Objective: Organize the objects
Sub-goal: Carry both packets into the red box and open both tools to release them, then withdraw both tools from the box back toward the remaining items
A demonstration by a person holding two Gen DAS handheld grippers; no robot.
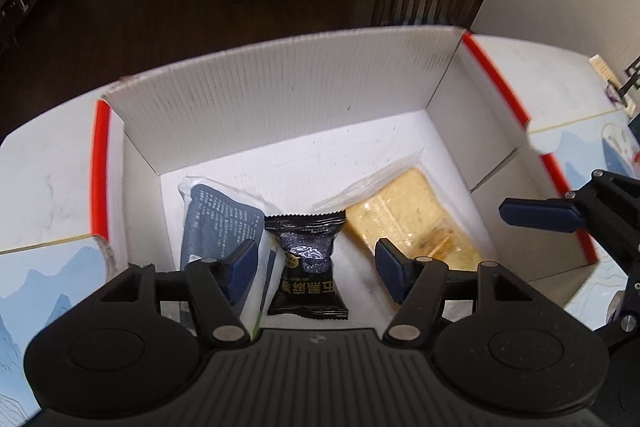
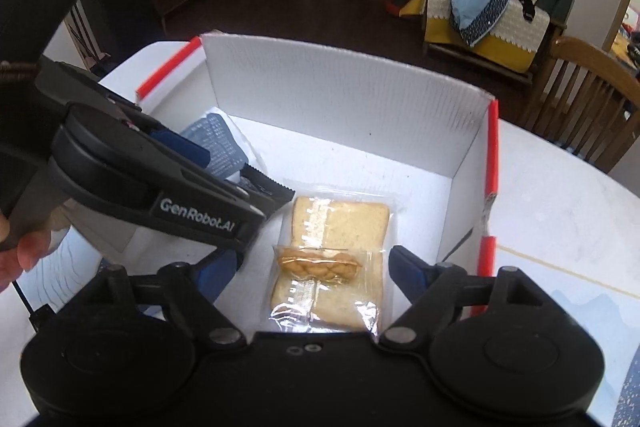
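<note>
Snack packets sit in the white box (image 1: 280, 99); both the left gripper (image 1: 316, 259) and right gripper (image 2: 312, 267) hover spread apart, holding nothing. I'd drop straight down around the black packet (image 1: 308, 267).

- White box (image 1: 280, 95) with red edges, open on top, holds three snacks side by side.
- Blue-grey packet (image 1: 216, 223) lies left, leaning.
- Black sachet (image 1: 308, 259) lies in the middle (gold lettering).
- Clear-wrapped bread (image 1: 412, 219) lies right, flat, a small twisted pastry (image 2: 320, 265) on it.
</note>
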